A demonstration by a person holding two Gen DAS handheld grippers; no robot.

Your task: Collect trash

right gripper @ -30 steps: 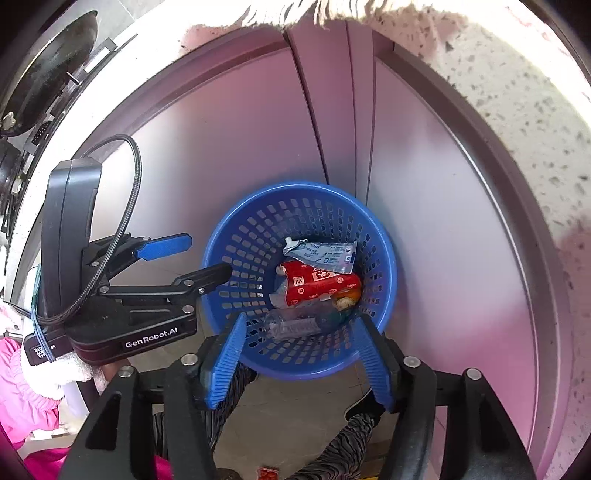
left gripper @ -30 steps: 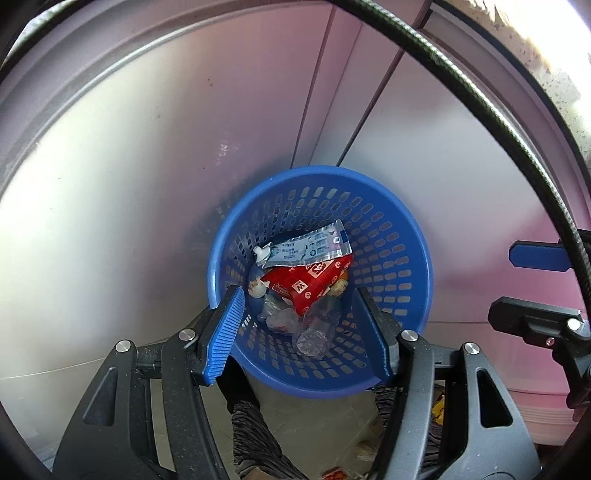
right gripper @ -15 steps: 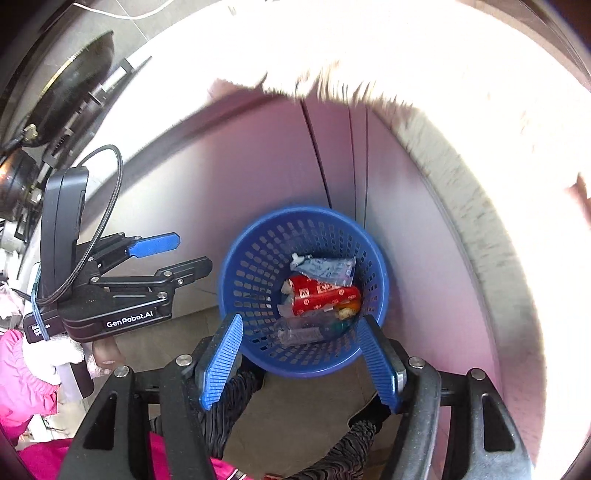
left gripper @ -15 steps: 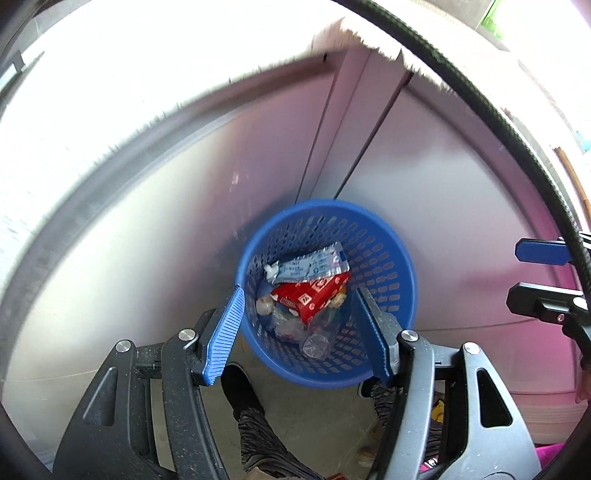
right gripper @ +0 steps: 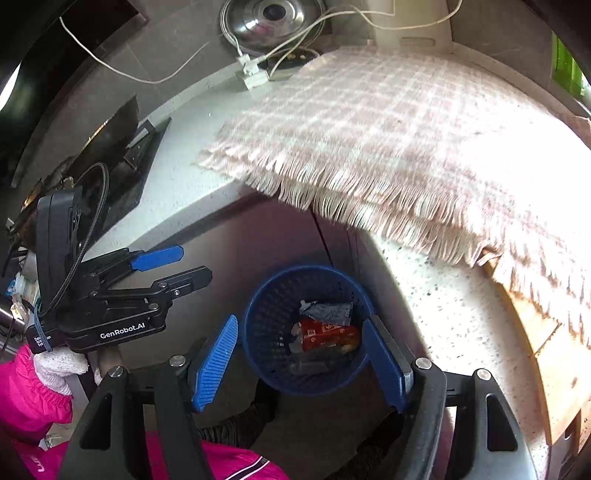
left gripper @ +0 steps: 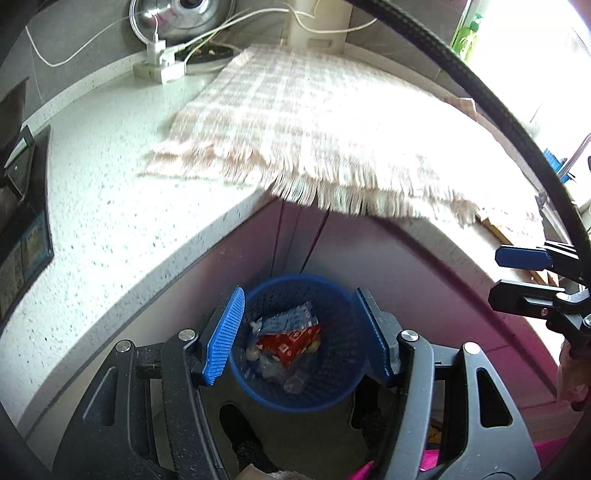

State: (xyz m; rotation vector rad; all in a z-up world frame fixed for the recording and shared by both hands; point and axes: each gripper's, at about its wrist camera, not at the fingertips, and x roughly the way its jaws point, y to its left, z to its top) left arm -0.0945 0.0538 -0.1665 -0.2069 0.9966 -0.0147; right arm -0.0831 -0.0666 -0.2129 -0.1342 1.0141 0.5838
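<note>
Below, a blue basket (left gripper: 295, 384) of trash (left gripper: 288, 341) is seen on the floor by the bench (left gripper: 110, 221).
Left tongs (left gripper: 299, 332) are held wide, empty; right tongs (right gripper: 299, 362) are opening, empty; only the right view shows a gloved hand (right gripper: 59, 363).

Left tongs (left gripper: 299, 332) parted, empty; right tongs (right gripper: 301, 363) opening, empty, angled down.

A basket (left gripper: 291, 391) is set on the floor before the cabinet doors (left gripper: 388, 266), below the desk (left gripper: 92, 229) edge. Wrappers (left gripper: 291, 332) and a bottle (left gripper: 291, 380) are held in it. On the desk a cloth (left gripper: 314, 125) is spread, its fringe hung over the edge. Behind the cloth, at the wall, a power strip (left gripper: 159, 68) and a pot lid (left gripper: 184, 14) are found.
</note>
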